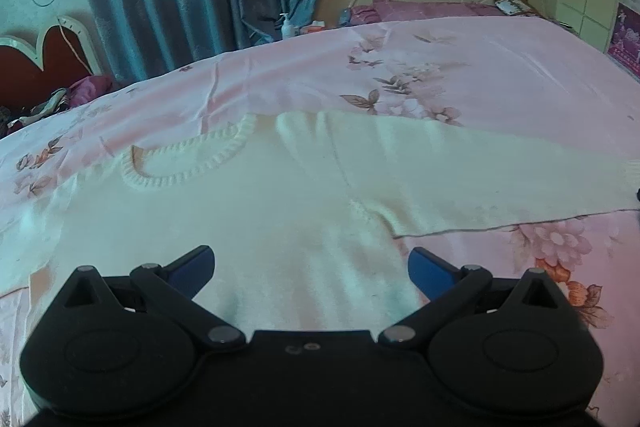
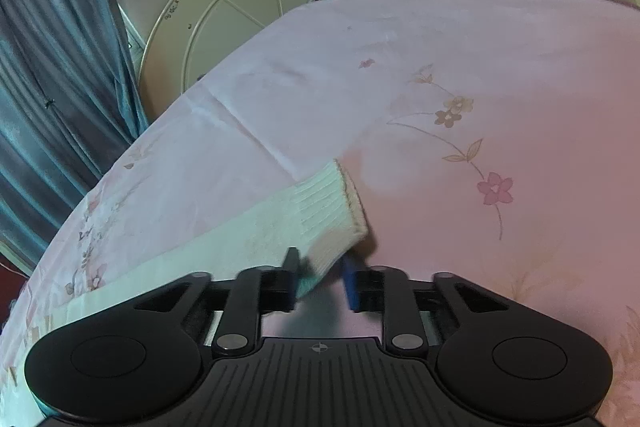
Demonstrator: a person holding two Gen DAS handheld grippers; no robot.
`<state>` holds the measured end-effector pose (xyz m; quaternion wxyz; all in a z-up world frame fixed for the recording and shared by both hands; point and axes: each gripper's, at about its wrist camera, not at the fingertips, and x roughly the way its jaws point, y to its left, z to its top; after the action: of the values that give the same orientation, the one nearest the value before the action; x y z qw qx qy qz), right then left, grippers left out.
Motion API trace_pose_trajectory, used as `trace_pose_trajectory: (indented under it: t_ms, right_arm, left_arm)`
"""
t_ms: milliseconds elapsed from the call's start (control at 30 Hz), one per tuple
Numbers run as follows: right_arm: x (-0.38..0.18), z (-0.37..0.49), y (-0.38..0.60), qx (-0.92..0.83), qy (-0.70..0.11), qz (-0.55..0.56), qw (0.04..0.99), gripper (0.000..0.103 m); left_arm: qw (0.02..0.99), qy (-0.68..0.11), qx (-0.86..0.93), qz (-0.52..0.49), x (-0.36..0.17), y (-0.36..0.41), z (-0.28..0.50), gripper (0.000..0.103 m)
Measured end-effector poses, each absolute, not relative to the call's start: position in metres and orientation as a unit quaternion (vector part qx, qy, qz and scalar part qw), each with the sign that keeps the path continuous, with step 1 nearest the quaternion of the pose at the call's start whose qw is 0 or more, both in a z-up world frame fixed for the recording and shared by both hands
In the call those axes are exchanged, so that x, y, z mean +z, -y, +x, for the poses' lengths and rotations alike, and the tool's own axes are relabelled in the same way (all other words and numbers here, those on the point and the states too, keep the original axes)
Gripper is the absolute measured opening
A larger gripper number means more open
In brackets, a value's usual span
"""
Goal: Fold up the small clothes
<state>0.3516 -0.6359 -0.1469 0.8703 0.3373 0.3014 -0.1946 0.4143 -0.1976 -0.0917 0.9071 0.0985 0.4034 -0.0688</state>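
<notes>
A: Where's the sweater [image 1: 248, 195]?

B: Flat on the bed [image 1: 500, 67], on the pink flower sheet. Front up, ribbed neck [image 1: 180, 163] at the far left, one sleeve [image 1: 460, 179] stretched out to the right. It's spread wide, prob. so the folds come out neat.

A: What's the left gripper [image 1: 310, 267] doing?

B: It hangs over the sweater's body, near side, tipped down. Jaws wide open, nothing in them. The blue pads [image 1: 430, 271] sit well apart w/ white knit under the gap. Looks like it's waiting, or lining up a spot on the body.

A: And the right gripper [image 2: 320, 281]?

B: It's at the end of that sleeve, by the ribbed cuff [image 2: 336, 215]. Jaws are mostly closed, w/ the near corner of the cuff between them. The left pad looks to be on the knit. The right pad [image 2: 350, 283] is just beside it. Can't tell if it's pinching yet.

A: Why grab the cuff?

B: My guess: to lift the sleeve and lay it across the body. The cuff is the far tip, so pulling there brings the whole sleeve along.
</notes>
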Motion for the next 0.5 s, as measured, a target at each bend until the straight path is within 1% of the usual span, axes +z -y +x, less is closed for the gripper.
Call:
trace_pose_trajectory:
  t_ms: [33, 67, 167, 233, 267, 367, 500]
  right_arm:
    - [-0.147, 0.351, 0.639, -0.192, -0.303, 0.334, 0.871, 0.011]
    - [-0.147, 0.351, 0.639, -0.191, -0.306, 0.329, 0.873, 0.002]
    - [-0.132, 0.34, 0.642, -0.208, -0.278, 0.312, 0.885, 0.002]
    - [-0.138, 0.35, 0.643, -0.217, -0.317, 0.292, 0.876, 0.002]
    - [-0.138, 0.351, 0.642, -0.22, -0.323, 0.291, 0.873, 0.002]
    - [-0.117, 0.347, 0.631, -0.209, -0.295, 0.282, 0.889, 0.002]
    - [-0.09, 0.354, 0.591, -0.162, -0.283, 0.244, 0.913, 0.002]
  left_arm:
    - [0.907, -0.404, -0.066, 0.099, -0.091, 0.196, 0.415, 0.103]
    - [0.908, -0.403, -0.062, 0.099, -0.09, 0.193, 0.415, 0.103]
    - [0.912, -0.395, -0.052, 0.099, -0.084, 0.181, 0.416, 0.103]
    - [0.914, -0.391, -0.041, 0.101, -0.082, 0.168, 0.415, 0.103]
    - [0.912, -0.395, -0.038, 0.101, -0.082, 0.162, 0.417, 0.103]
    - [0.909, -0.405, -0.025, 0.095, -0.084, 0.138, 0.417, 0.103]
    - [0.908, -0.411, -0.014, 0.078, -0.09, 0.103, 0.417, 0.103]
